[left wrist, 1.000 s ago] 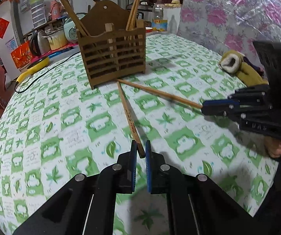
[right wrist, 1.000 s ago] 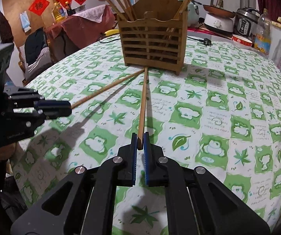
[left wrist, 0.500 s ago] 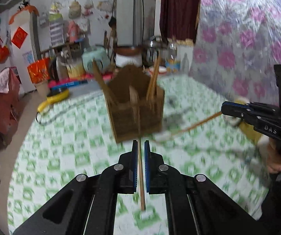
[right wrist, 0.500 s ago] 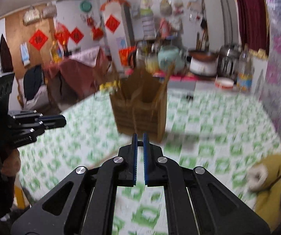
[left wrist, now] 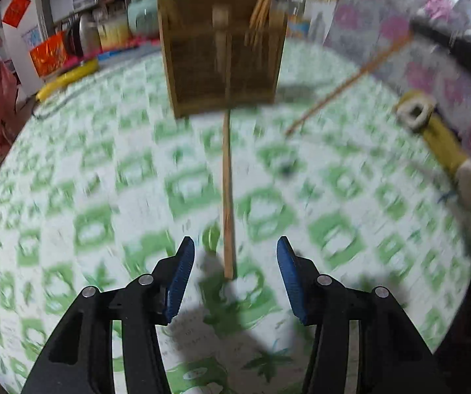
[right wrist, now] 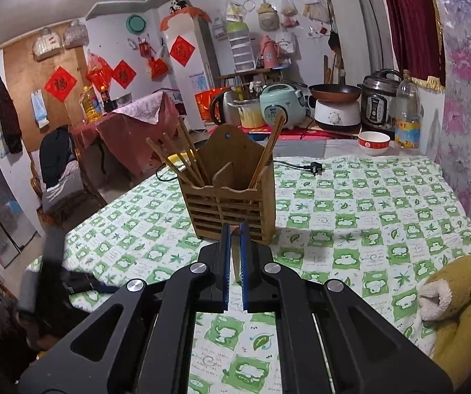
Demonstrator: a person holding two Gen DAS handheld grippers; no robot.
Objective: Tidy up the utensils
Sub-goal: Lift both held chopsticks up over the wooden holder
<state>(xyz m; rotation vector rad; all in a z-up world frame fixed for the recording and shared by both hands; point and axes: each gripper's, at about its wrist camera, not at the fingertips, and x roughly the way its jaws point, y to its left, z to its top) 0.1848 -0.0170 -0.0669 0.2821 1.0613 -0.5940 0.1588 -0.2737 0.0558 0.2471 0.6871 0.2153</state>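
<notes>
A slatted wooden utensil holder [right wrist: 232, 208] stands on the green-and-white checked tablecloth [right wrist: 367, 229] with several chopsticks in its left and right compartments. It also shows in the blurred left wrist view [left wrist: 222, 62]. My left gripper [left wrist: 234, 262] is open above the table. A chopstick [left wrist: 227, 197] lies between its fingers, pointing toward the holder, and is not gripped. My right gripper [right wrist: 234, 249] is shut on a chopstick [right wrist: 235, 264] seen end-on between its pads. In the left wrist view that chopstick [left wrist: 347, 82] hangs in the air at the upper right.
A yellow plush toy [right wrist: 459, 298] lies at the table's right edge. A power cord and plug [right wrist: 314, 165] lie behind the holder. Rice cookers, a pan, a bowl [right wrist: 373, 142] and a bottle stand on a counter beyond the table.
My left gripper lifted its chopstick, then opened; the chopstick now lies loose between its fingers. My right gripper lifted its chopstick off the table and still holds it.
</notes>
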